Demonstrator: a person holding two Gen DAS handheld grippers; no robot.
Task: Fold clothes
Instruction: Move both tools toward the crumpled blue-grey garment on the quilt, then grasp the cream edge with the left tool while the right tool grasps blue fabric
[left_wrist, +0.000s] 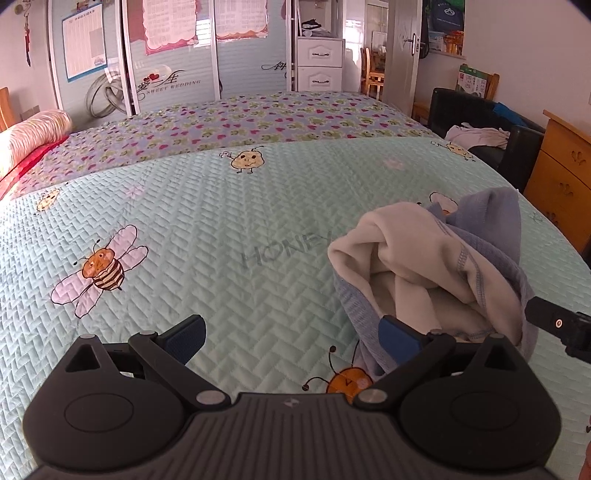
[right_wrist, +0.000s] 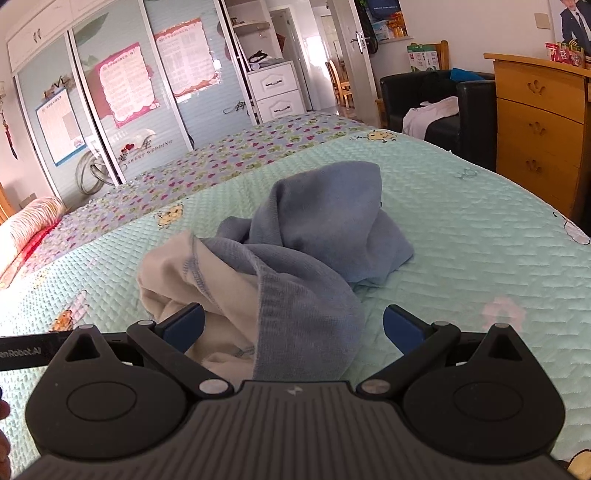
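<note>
You held both the left gripper (left_wrist: 291, 338) and right gripper (right_wrist: 293, 328) spread wide, grasping nothing, while the crumpled blue garment (right_wrist: 314, 229) lay heaped on the mint quilt (left_wrist: 221, 221) just ahead of the right gripper.

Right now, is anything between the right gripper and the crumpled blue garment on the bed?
Nothing visible. The blue garment lies bunched on the green quilt directly ahead of the open right gripper, its near fold already between the fingers. The left gripper, also open, sits beside the pile, not across the path.
</note>
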